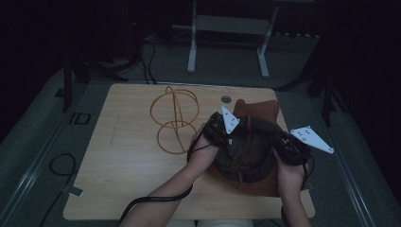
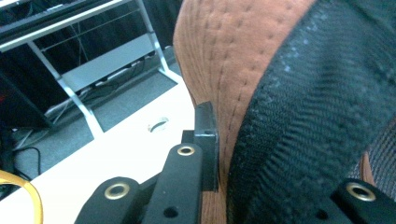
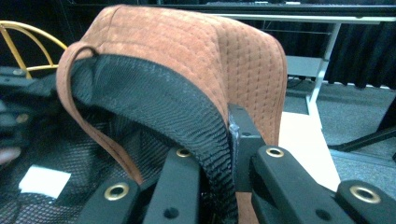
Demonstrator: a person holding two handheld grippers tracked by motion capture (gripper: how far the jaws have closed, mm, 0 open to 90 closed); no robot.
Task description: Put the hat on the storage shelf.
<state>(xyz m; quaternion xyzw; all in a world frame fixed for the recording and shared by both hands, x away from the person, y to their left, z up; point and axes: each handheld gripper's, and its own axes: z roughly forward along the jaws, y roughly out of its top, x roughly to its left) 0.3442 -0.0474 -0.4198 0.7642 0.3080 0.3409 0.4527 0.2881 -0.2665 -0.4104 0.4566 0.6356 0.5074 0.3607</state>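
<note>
While both tools (image 1: 226, 135) (image 1: 279, 142) grip the brown hat (image 1: 255, 111), pale wooden table (image 1: 127, 156), grey floor (image 1: 28, 137), dark room.

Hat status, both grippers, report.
Left gripper shut on the hat rim. Right gripper shut on the opposite rim. Hat upside down, lining showing, brim raised at far side. Yellow wire stand sits left, apart.

Lab or recording studio, dimly lit: black curtains (image 1: 42, 33) hanging around a lone wooden desk (image 1: 127, 156), cables (image 1: 59, 165) trailing over grey carpet (image 1: 42, 123), white-legged bench (image 1: 227, 28) standing behind.
</note>
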